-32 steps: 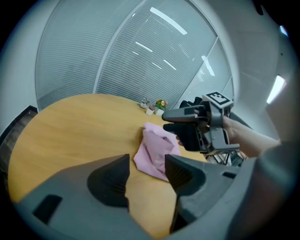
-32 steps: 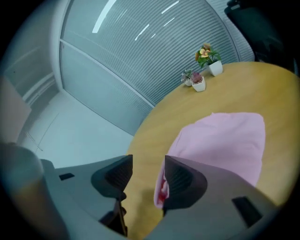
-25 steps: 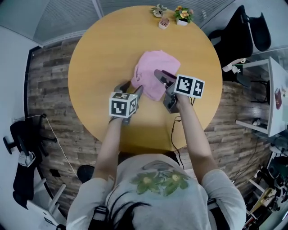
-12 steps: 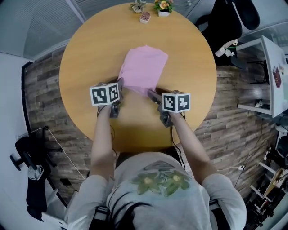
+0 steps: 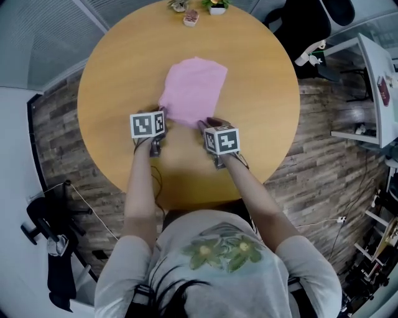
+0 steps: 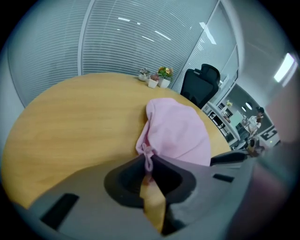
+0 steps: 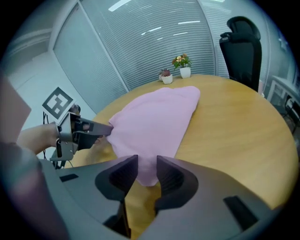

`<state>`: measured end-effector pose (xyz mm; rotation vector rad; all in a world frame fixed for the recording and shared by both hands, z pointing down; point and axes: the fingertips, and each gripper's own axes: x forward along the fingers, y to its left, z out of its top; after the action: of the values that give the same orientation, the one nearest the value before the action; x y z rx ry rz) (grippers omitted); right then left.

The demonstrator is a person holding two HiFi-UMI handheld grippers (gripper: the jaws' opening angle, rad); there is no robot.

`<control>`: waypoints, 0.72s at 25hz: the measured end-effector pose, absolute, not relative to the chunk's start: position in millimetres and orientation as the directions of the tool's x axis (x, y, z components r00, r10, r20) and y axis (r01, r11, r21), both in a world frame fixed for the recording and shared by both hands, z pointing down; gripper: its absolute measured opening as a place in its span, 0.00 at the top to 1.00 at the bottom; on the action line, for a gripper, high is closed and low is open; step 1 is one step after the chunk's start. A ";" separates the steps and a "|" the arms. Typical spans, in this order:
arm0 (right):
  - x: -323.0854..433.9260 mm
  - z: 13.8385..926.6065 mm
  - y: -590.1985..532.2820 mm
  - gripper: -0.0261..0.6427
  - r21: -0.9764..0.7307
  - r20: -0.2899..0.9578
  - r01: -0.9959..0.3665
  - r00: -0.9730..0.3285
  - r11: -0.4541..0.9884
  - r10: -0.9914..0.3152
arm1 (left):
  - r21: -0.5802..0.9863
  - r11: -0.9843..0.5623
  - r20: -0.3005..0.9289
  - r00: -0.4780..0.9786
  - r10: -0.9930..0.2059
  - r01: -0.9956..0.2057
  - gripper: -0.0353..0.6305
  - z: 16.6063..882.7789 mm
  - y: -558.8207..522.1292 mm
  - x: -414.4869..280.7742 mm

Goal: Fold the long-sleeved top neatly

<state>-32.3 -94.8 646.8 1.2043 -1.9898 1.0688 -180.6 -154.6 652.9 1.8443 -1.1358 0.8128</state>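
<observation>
A folded pink long-sleeved top lies on the round wooden table. My left gripper is at its near left corner. In the left gripper view this gripper is shut on a bunched bit of the pink top. My right gripper is at the near right corner. Its jaws have just been closing. In the right gripper view, the right gripper still shows a gap, with the near edge of the top lying in it. The left gripper is seen pinching the far corner.
Small potted plants stand at the table's far edge. A black office chair is beyond the table on the right, and a white desk stands further right. The table's near edge runs just below both grippers.
Both grippers have come down and toward me to the top's near edge. The top, bunched before, now lies flatter. The left jaws have shut on the near left corner; the right jaws have narrowed.
</observation>
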 end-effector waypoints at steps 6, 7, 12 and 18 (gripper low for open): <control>-28.7 653.9 -88.3 0.76 -0.249 0.836 -0.906 -0.379 0.341 -0.396 | 0.336 -0.282 0.826 0.425 -0.369 -0.898 0.88 656.8 -142.8 -181.4; -28.5 655.4 -88.2 0.76 -0.237 0.836 -0.903 -0.377 0.357 -0.398 | 0.344 -0.280 0.819 0.432 -0.378 -0.896 0.88 658.3 -140.4 -181.5; -26.2 658.1 -87.9 0.76 -0.230 0.852 -0.900 -0.370 0.369 -0.371 | 0.337 -0.270 0.804 0.425 -0.415 -0.902 0.87 661.3 -136.5 -182.2; -5.5 659.6 -68.0 0.76 -0.217 0.889 -0.895 -0.346 0.389 -0.299 | 0.328 -0.336 0.825 0.441 -0.355 -0.883 0.83 661.7 -101.7 -171.5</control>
<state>-5.5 -68.0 659.6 1.0334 -1.8490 0.9411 -171.5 -101.7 661.7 1.8912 -1.0462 0.8325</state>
